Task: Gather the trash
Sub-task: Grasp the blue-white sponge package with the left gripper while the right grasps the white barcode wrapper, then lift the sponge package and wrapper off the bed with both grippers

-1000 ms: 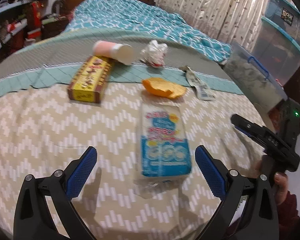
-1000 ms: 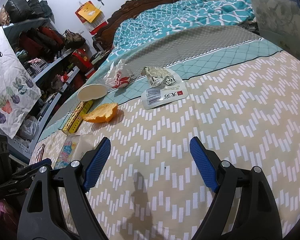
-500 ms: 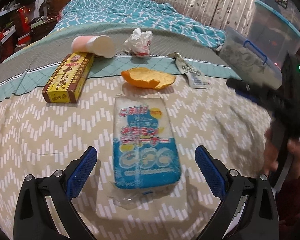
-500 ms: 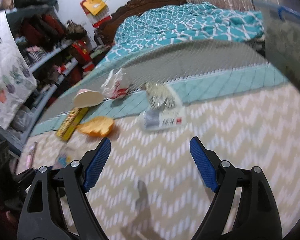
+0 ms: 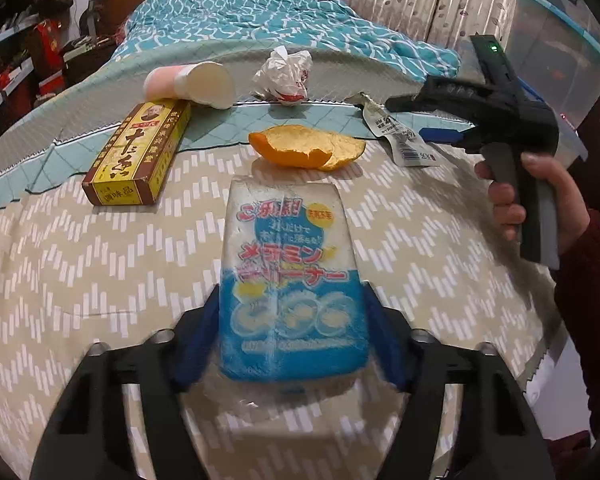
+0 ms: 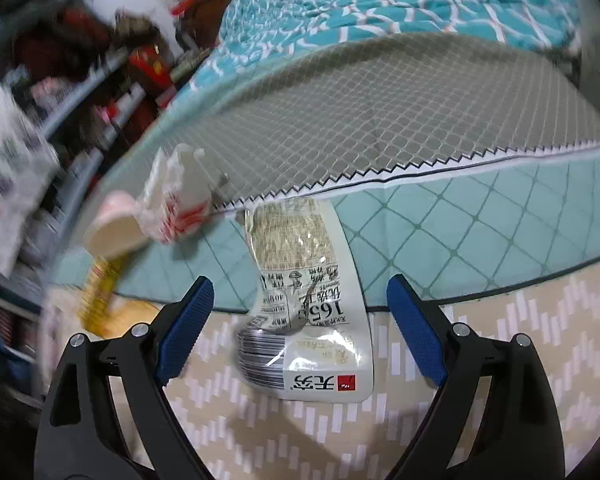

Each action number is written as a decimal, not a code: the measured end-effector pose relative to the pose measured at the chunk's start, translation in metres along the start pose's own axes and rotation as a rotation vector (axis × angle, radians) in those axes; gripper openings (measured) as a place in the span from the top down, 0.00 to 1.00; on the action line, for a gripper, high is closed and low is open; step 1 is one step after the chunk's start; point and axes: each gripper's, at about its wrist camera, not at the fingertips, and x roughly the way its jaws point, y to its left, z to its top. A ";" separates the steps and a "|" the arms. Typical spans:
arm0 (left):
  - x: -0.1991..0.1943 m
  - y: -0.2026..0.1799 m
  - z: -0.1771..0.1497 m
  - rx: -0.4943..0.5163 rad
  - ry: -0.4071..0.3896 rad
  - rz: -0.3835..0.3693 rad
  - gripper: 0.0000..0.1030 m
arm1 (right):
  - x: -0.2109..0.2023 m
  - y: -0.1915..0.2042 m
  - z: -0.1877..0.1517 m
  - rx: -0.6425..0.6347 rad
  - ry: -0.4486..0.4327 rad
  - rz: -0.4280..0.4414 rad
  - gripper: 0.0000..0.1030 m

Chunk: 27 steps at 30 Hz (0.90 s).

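Note:
Trash lies on the bed. My left gripper [image 5: 292, 332] has its jaws closed against both sides of a blue and white sponge packet [image 5: 288, 280]. Beyond it lie an orange peel [image 5: 306, 152], a yellow-brown box [image 5: 140, 156], a tipped pink cup [image 5: 192, 84] and a crumpled white wrapper [image 5: 286, 74]. My right gripper [image 6: 300, 320] is open, its fingers on either side of a flat white food wrapper [image 6: 304, 304]. The right gripper also shows in the left wrist view [image 5: 440, 120], over that wrapper [image 5: 400, 140].
The bed cover [image 5: 80, 260] has a beige zigzag part, then a teal band and a grey band. A teal blanket [image 6: 380, 12] lies behind. Clear storage boxes [image 5: 556, 40] stand on the right, cluttered shelves [image 6: 60, 100] on the left.
My left gripper moved forward and closed on the sponge packet. My right gripper moved forward and left to straddle the white food wrapper, still open.

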 end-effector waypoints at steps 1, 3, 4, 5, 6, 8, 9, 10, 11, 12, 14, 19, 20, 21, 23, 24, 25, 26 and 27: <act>0.000 0.001 0.000 -0.005 -0.005 -0.003 0.42 | -0.002 -0.007 0.001 0.024 -0.004 0.017 0.16; 0.000 0.003 0.000 -0.011 -0.010 -0.008 0.43 | -0.005 -0.020 0.003 0.066 -0.015 0.050 0.19; 0.000 0.004 0.000 -0.012 -0.012 -0.012 0.43 | -0.006 -0.026 0.003 0.082 -0.017 0.074 0.24; 0.000 0.005 0.000 -0.015 -0.014 -0.014 0.43 | -0.006 -0.032 0.004 0.096 -0.020 0.095 0.27; 0.000 0.006 0.000 -0.017 -0.015 -0.017 0.43 | -0.006 -0.035 0.003 0.105 -0.024 0.106 0.31; -0.001 0.007 -0.001 -0.020 -0.017 -0.018 0.43 | -0.006 -0.037 0.005 0.100 -0.020 0.113 0.35; -0.002 0.007 -0.001 -0.020 -0.017 -0.018 0.43 | -0.004 -0.037 0.005 0.090 -0.005 0.120 0.39; -0.003 0.007 -0.002 -0.021 -0.017 -0.017 0.43 | 0.000 -0.035 0.005 0.083 0.018 0.132 0.53; -0.003 0.007 -0.003 -0.022 -0.017 -0.016 0.43 | 0.002 -0.031 0.002 0.070 0.027 0.130 0.58; -0.004 0.006 -0.004 -0.022 -0.016 -0.016 0.43 | 0.002 -0.028 0.000 0.046 0.021 0.116 0.62; -0.005 0.006 -0.004 -0.022 -0.015 -0.014 0.43 | 0.005 -0.017 -0.004 -0.011 0.012 0.074 0.66; -0.007 0.007 -0.005 -0.030 -0.009 -0.010 0.42 | 0.003 -0.005 -0.013 -0.023 0.001 0.080 0.86; -0.007 0.007 -0.005 -0.034 -0.008 -0.012 0.42 | 0.001 -0.001 -0.016 -0.028 -0.003 0.090 0.86; -0.007 0.008 -0.005 -0.037 -0.008 -0.013 0.42 | -0.001 0.001 -0.018 -0.030 -0.002 0.104 0.87; -0.008 0.010 -0.005 -0.043 -0.009 -0.016 0.42 | -0.005 0.013 -0.022 -0.050 0.005 0.151 0.88; -0.008 0.010 -0.006 -0.044 -0.010 -0.018 0.42 | -0.007 0.016 -0.024 -0.058 0.006 0.160 0.88; -0.009 0.011 -0.006 -0.047 -0.012 -0.021 0.42 | -0.009 0.021 -0.026 -0.066 0.009 0.174 0.88; -0.009 0.011 -0.005 -0.049 -0.013 -0.023 0.43 | -0.011 0.024 -0.027 -0.068 0.014 0.192 0.88; -0.009 0.011 -0.005 -0.050 -0.015 -0.025 0.43 | -0.012 0.025 -0.027 -0.071 0.015 0.206 0.88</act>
